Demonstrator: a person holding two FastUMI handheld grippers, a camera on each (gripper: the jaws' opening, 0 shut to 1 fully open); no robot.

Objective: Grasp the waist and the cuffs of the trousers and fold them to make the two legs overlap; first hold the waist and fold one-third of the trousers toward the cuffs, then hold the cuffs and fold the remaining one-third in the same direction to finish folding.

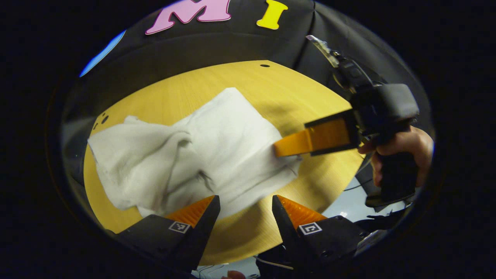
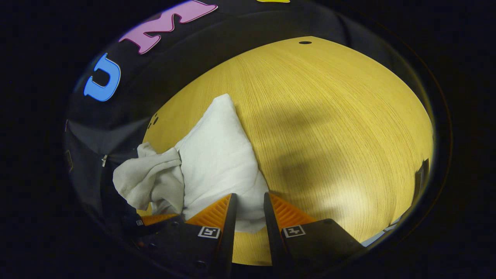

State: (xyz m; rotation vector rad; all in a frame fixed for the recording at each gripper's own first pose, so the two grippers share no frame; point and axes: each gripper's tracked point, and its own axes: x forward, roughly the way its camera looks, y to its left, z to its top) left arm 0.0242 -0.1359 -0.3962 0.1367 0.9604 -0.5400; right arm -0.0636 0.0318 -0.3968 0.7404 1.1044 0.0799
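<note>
White trousers (image 1: 193,155) lie on the yellow wood-grain surface (image 1: 248,81), bunched and partly folded. In the left gripper view the cloth runs from the surface's left edge, where a rumpled, creased portion sits, across to a flatter rectangular portion toward the centre and right. Two small dark holes (image 1: 102,119) mark the surface near its left edge; another hole (image 1: 264,65) sits near the far edge.

Left tool (image 1: 246,205): fingers spread wide apart, nothing between them, tips over the near edge of the trousers. Whether the tips touch the cloth cannot be told.

Right tool (image 1: 286,147), seen farther off in the left gripper view, reaches in from the right, held by a hand (image 1: 403,145) on its dark grip. Its tip meets the right edge of the trousers.

In the right gripper view the trousers (image 2: 217,166) lie toward the surface's left side, rumpled part at far left, smoother part beside it. Right tool (image 2: 248,201): fingers a narrow gap apart, with the near corner of the cloth lying between them. Whether both fingers press the fabric cannot be told. Bare surface (image 2: 329,128) extends to the right, crossed by soft shadows.
</note>
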